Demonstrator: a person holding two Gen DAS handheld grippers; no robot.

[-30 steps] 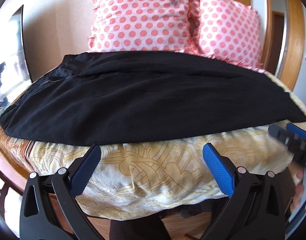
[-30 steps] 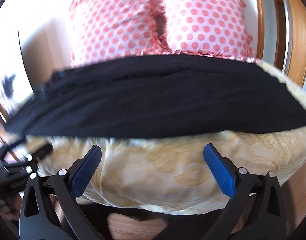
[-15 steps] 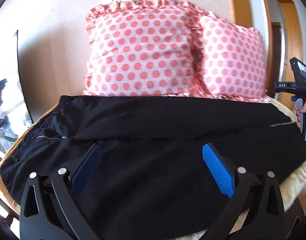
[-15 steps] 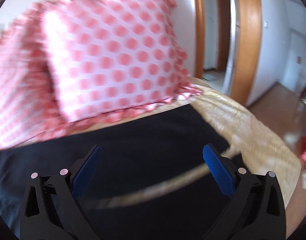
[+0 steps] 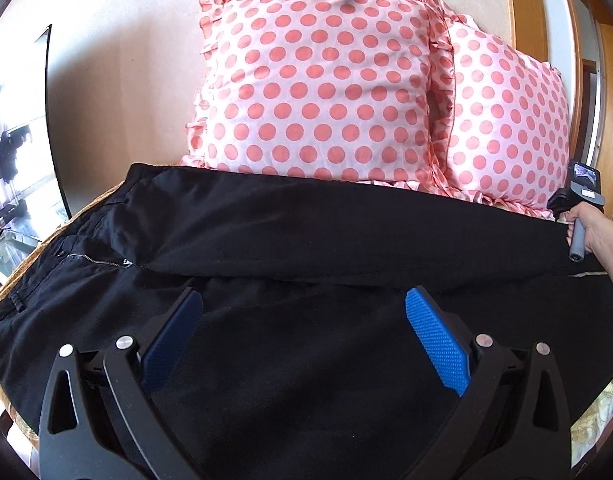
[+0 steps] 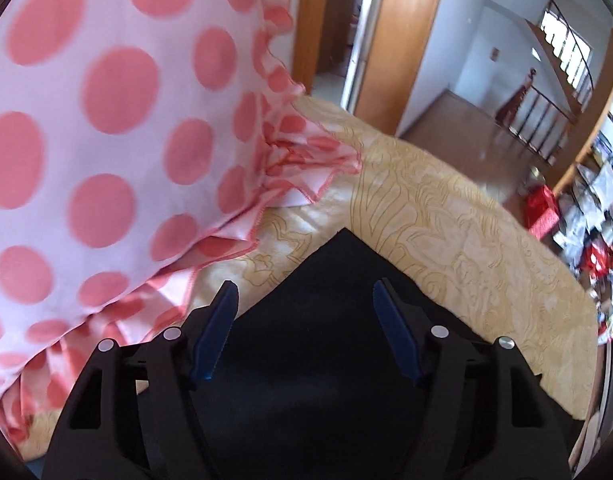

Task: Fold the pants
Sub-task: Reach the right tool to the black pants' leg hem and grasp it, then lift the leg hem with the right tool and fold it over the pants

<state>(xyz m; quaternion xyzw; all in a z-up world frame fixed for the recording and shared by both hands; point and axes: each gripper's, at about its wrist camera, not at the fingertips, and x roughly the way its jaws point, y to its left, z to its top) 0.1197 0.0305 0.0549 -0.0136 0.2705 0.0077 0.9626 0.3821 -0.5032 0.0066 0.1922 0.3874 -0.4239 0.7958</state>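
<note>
In the left wrist view, the black pants [image 5: 306, 248] lie across the whole middle of the frame on the yellow bedspread [image 5: 598, 420], waist and zipper [image 5: 94, 258] at the left. The left gripper [image 5: 302, 332] stands wide apart over the cloth, holding nothing. Two dotted pillows [image 5: 318, 80] fill the upper centre. At the right edge a hand [image 5: 594, 232] holds the right gripper [image 6: 306, 312]; in its own view its fingers are spread over the leg end, near the frame's centre.

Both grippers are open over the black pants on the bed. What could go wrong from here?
The right gripper hovers at the leg's corner, close to the polka-dot pillow; its frill could get pinched too. The left gripper sits mid-fabric on the pants, where closing might grab only one layer and fold crookedly.
</note>
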